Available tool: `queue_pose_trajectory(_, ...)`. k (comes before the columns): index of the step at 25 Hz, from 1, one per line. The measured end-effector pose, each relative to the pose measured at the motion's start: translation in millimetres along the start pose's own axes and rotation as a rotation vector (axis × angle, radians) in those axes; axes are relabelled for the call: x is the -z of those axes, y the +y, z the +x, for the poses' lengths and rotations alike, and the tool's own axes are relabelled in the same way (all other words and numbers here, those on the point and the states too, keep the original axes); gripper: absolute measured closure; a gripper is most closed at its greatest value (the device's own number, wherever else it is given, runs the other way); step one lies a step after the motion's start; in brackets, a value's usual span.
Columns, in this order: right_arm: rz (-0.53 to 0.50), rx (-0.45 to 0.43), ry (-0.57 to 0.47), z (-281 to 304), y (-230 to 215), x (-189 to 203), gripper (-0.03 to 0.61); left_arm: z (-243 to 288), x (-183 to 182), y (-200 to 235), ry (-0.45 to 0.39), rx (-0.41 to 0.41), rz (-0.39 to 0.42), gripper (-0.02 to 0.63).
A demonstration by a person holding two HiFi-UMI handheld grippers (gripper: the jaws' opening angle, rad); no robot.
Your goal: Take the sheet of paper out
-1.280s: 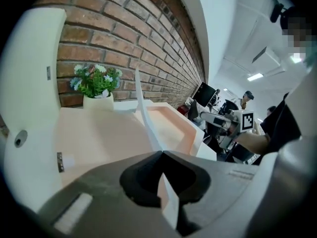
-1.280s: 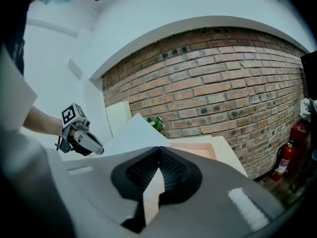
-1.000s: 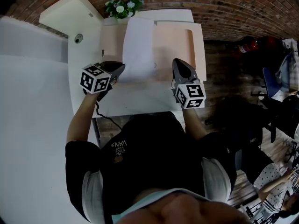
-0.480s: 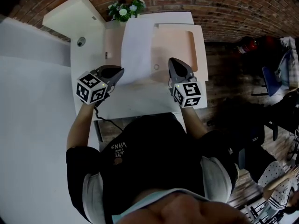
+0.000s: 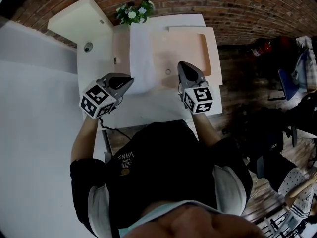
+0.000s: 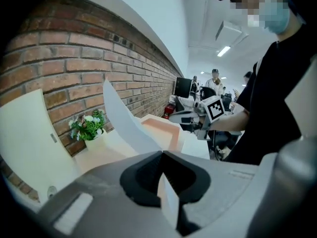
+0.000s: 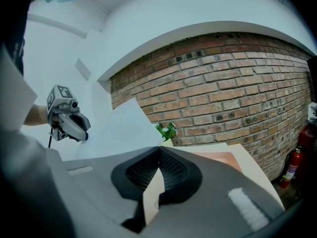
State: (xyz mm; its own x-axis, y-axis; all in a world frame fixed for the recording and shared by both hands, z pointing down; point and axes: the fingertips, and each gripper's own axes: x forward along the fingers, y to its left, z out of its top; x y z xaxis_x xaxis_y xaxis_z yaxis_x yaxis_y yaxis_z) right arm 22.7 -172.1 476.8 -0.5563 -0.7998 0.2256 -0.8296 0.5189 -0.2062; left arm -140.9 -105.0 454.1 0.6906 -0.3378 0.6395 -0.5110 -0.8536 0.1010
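Person's wearing a black T-shirt (image 5: 163, 167) with small white lettering printed on the front. The short sleeves (image 5: 97, 202) have pale grey panels, and there's a light blue face mask (image 6: 278, 17) too.

The left hand-held gripper (image 5: 130, 79) and right hand-held gripper (image 5: 181, 64) look like twins. Both are smooth dark grey shells tapering to a beak, with black ribbed lining inside the jaws. Each has a white cube (image 5: 97, 99) covered in black square markers at its back end. A thin black cable (image 5: 106, 125) comes off the left one. Both shells also have a small pale rectangular patch on top.
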Motion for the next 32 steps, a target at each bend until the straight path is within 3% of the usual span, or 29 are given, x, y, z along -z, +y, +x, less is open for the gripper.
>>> queue_pose_trajectory(4, 0.011, -0.016, -0.004, 4, 11, 1, 0.577, -11, -3, -3, 0.032, -0.011, 0.076, 0.614)
queue_pose_trajectory(17, 0.026, -0.070, -0.033, 16, 33, -3, 0.577, -38, -23, -24, 0.007, -0.005, 0.216, 0.614)
queue_pose_trajectory(27, 0.094, -0.191, -0.073, 20, 52, -6, 0.575, -54, -44, -47, -0.018, -0.012, 0.326, 0.614)
queue_pose_trajectory(32, 0.141, -0.231, -0.090, 22, 57, -7, 0.497, -64, -55, -56, -0.033, -0.019, 0.381, 0.614)
